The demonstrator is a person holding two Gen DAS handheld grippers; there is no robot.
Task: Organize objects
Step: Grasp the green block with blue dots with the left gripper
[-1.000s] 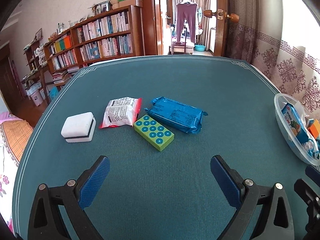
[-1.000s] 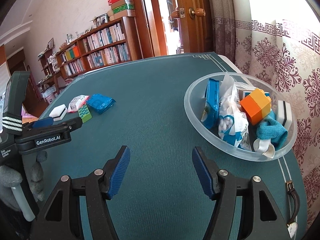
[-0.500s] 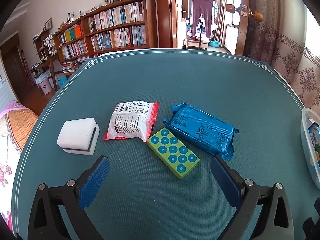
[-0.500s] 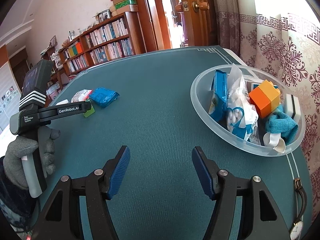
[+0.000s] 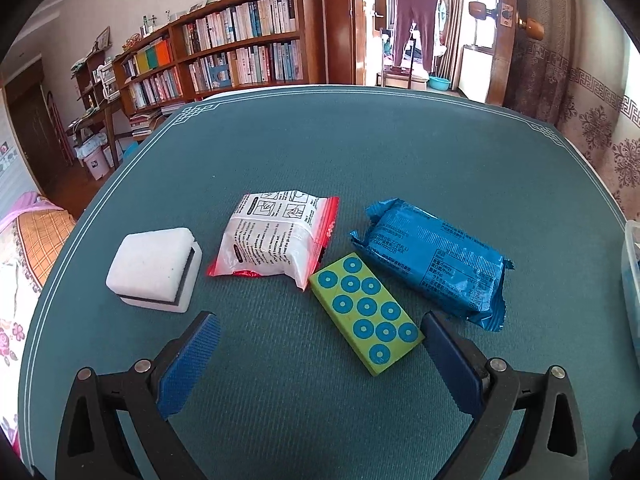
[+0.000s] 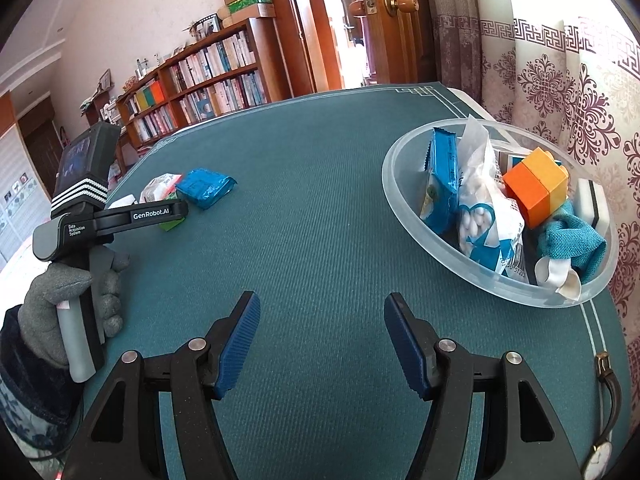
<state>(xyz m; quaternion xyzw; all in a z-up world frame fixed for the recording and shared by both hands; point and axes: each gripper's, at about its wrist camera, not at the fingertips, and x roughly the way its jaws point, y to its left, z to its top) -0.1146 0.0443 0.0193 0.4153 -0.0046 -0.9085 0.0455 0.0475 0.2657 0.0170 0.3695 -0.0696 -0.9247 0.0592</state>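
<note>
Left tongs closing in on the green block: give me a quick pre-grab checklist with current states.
1. Left tongs open, nothing held: ok.
2. Green block between the pads: not ok, it sits off toward the right pad.
3. Block free of neighbours: not ok, white packet touches or overlaps its far corner.
4. Blue packet clear of the right pad: cannot tell.
5. Bowl has room: ok.
6. Right tongs open, out of the way: ok.
</note>
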